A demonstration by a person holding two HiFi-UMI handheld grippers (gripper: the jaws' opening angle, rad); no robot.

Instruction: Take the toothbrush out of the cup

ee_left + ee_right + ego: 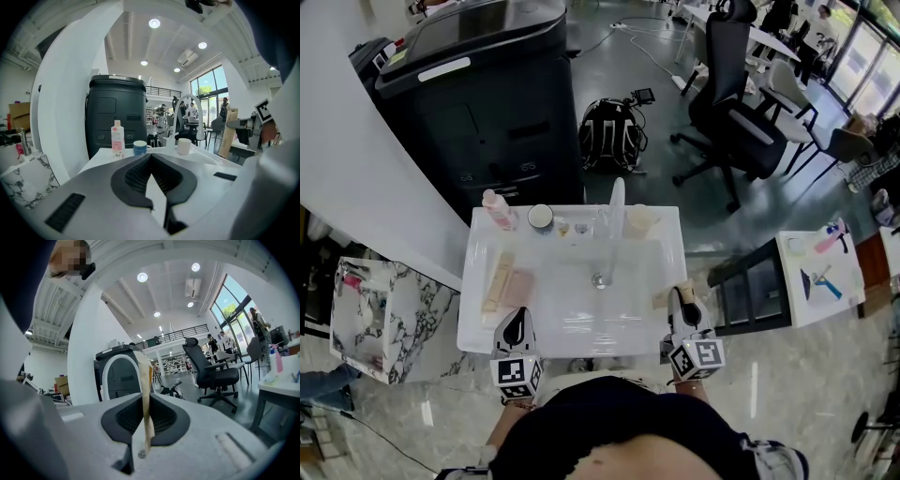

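My right gripper [680, 300] hangs over the front right rim of the white sink [478, 328], shut on a thin beige toothbrush [145, 399]. The toothbrush stands edge-on between the pads and its top rises above the jaws. In the head view a tan end of the toothbrush [661, 298] shows just left of that gripper. The pale cup [639, 221] stands on the back ledge right of the faucet [617, 211], well apart from both grippers. My left gripper [514, 323] is shut and empty at the front left rim, and from it the cup [183, 146] shows far ahead.
A pink bottle [498, 209] and a blue jar [541, 217] stand on the back ledge. A beige tube [499, 279] and a pink block [519, 286] lie on the sink's left side. A black machine [478, 84] stands behind, a marble stand [375, 309] to the left, and an office chair [736, 103] at the back right.
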